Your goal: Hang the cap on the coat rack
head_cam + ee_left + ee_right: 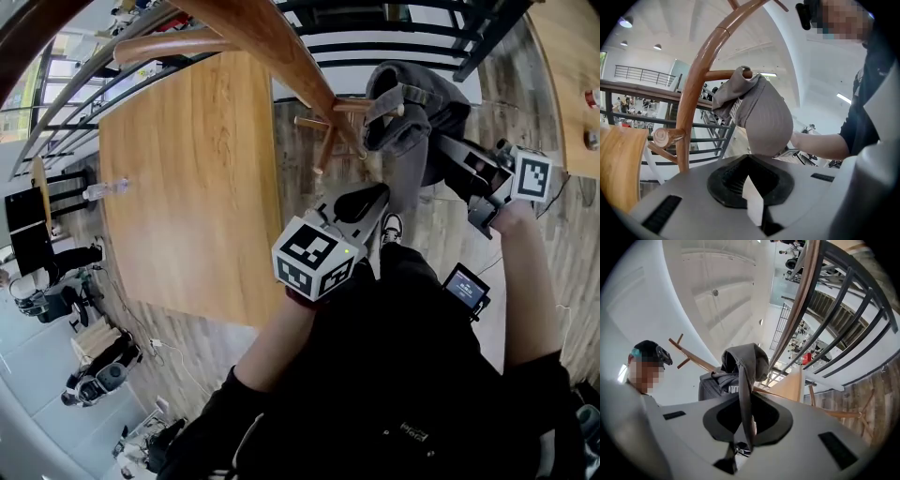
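The grey cap (408,112) is draped over a peg (349,106) of the curved wooden coat rack (281,47). My right gripper (442,148) reaches in from the right and is shut on the cap; in the right gripper view a grey strip of the cap (745,362) runs down between the right gripper's (747,439) jaws. My left gripper (370,199) sits just below and left of the cap, apart from it. In the left gripper view the cap (766,117) hangs off the peg (724,74) above the left gripper (752,199), whose jaws look shut with nothing in them.
A large wooden table (187,187) with a plastic bottle (108,187) stands left of the rack. A black railing (394,47) runs behind it. Another table (572,75) is at the right. A lower rack peg (663,137) juts out on the left.
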Motion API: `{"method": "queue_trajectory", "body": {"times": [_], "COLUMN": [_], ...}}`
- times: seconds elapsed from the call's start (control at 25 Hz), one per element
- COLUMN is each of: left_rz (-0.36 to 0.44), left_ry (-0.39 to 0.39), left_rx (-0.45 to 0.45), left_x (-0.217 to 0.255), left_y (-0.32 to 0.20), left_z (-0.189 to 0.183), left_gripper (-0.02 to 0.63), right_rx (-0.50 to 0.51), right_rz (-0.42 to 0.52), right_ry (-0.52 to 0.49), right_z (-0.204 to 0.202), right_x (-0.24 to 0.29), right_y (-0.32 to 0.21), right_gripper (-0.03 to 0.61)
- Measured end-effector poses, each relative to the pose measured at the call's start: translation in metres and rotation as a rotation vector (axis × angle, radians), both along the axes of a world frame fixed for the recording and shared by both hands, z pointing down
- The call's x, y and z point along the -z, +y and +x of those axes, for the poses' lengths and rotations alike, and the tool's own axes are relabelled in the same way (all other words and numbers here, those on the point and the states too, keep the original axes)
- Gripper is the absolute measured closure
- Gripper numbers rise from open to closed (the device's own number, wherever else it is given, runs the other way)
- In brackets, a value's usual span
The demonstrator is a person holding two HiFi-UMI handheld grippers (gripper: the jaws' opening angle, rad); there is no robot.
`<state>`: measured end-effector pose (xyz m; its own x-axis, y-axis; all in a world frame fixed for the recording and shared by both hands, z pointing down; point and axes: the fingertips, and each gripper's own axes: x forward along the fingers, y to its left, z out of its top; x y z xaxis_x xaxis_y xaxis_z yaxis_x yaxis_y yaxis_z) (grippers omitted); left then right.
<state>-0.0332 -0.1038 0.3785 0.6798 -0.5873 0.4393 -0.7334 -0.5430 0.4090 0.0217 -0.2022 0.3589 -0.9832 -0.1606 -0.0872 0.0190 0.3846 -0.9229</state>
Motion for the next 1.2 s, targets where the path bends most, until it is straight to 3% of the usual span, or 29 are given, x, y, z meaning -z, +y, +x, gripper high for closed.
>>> {"method": "queue_trajectory", "body": {"times": [0.12,0.32,0.6,0.76,0.88,1.2], "left_rz": [-0.01,-0.029,-0.034,-0.041,-0.044,-0.063], "left_ry": [0.008,0.023,0.029,0.03,0.032,0.01], "left_rx": [0.003,-0.009,-0.009,-0.014,-0.014,-0.001], "left_x": [-0.003,-0.009,-0.008,-0.013,-0.017,-0.031], "left_y": [0.0,0.003,0.004,0.004,0.001,0.007], "left_z": [0.002,0.009,0.004,0.006,0.007,0.009], "left_gripper": [0.617,0.617,0.617,0.617,0.617,0.617], "right_rx": [0.006,0.057,0.014,-0.008,-0.017,-0.09], "right_rz": [-0.015,0.016,0.026,0.091,0.079,0.079], "right_ry": [-0.007,0.084,0.086,0.16,0.206,0.324], "right_z": [-0.004,-0.014,-0.015,-0.011,-0.006,0.025], "right_x": [-0.009,-0.03,-0.031,-0.037,-0.051,-0.077], "right_y": [-0.007,0.005,0.006,0.006,0.005,0.007], "right_gripper": [0.538,0.538,0.538,0.538,0.536,0.412]}}
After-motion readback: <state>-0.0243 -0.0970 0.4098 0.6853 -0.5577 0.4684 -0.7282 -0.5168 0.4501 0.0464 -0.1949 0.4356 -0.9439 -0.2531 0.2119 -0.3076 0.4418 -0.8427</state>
